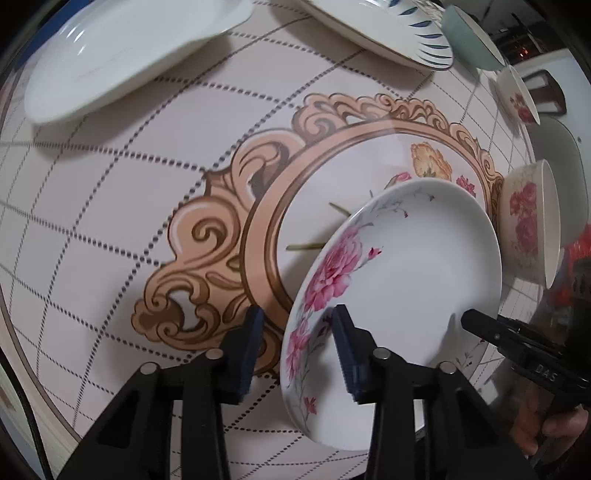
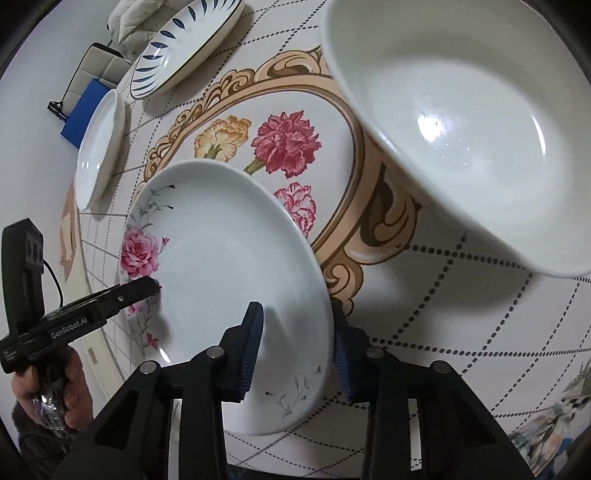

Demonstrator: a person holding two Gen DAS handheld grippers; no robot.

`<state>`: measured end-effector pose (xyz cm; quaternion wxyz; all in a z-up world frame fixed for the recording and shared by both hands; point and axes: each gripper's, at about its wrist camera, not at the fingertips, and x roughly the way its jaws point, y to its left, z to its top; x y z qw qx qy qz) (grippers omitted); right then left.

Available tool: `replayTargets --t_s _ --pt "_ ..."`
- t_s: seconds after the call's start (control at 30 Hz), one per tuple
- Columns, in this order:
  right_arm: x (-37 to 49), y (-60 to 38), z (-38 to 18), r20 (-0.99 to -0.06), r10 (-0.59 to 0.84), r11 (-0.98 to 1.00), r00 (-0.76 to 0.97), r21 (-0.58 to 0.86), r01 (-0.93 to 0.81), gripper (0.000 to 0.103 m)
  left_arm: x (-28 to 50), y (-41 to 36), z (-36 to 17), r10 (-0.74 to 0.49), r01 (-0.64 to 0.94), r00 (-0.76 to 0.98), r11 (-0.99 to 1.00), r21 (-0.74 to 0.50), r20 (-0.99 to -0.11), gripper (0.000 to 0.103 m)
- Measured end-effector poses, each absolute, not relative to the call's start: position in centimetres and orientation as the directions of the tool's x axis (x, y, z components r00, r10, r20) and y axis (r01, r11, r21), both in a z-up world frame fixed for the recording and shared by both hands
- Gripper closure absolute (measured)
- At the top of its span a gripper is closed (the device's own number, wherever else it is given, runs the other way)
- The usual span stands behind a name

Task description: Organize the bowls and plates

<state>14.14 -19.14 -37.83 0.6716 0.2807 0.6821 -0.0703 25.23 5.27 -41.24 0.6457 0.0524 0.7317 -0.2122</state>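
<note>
L gripper (image 1: 299, 328) points steeply down at the table, its blue-padded fingers (image 1: 345, 350) narrowed around the near rim of the floral plate (image 1: 406, 280) — one finger outside the rim over the cloth, the other inside on the plate's face. Gap between the outer pad and the rim still shows, so can't tell if the pads actually press. R gripper (image 2: 297, 339) also points steeply down, straddling the opposite rim of the same plate: left finger (image 2: 253, 339) lies over the plate's inside, right finger sits behind the rim edge, mostly hidden. Jaws narrow here too; firm grip can't be confirmed.

Each wrist view catches the other gripper reaching onto the plate from the side, w/ a person's hand (image 2: 70, 384) wrapped round its handle.

Plate sits on the patterned tablecloth (image 1: 110, 229), partly over the ornate flower medallion, approx. centre of the table. Beyond it — a plain white plate (image 1: 122, 55), a blue-leaf plate (image 1: 399, 33), a pale green bowl (image 1: 469, 37) and two rose-print bowls (image 1: 528, 221) near the far right edge. In the right wrist view a large white bowl (image 2: 461, 122) stands close by, just beside the floral plate.
</note>
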Motion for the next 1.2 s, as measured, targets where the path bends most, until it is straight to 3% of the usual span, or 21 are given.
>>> replayTargets --t_s 0.03,0.17,0.33,0.6,0.87,1.2 --pt "13.9 -19.2 -37.8 -0.959 0.276 0.839 0.061 0.271 0.472 0.073 25.2 5.1 -41.2 -0.211 0.356 -0.168 0.898 -0.259 -0.963 0.081" --pt "13.4 -19.8 -37.9 -0.954 0.289 0.826 0.085 0.293 0.481 0.084 25.0 4.8 -40.8 -0.215 0.364 -0.135 0.897 -0.251 -0.967 0.082" --pt "13.5 -19.2 -37.4 -0.964 0.25 0.849 0.092 0.264 0.457 0.084 24.0 5.1 -39.8 -0.206 0.363 -0.095 0.904 -0.226 -0.974 0.089" --pt "14.5 -17.2 -35.9 -0.961 0.258 0.881 0.102 0.278 0.384 0.087 23.8 8.1 -38.8 -0.172 0.35 -0.038 0.92 -0.175 -0.984 0.089" --pt "17.4 -12.7 -34.1 -0.953 0.29 0.913 0.089 0.304 0.272 0.087 24.3 14.1 -35.9 -0.157 0.26 0.032 0.955 -0.144 -0.987 0.089" --pt "20.3 -4.0 -35.2 -0.944 0.329 0.938 0.005 0.327 0.119 0.087 23.5 21.6 -36.7 -0.101 0.097 0.045 0.991 -0.097 -0.994 0.089"
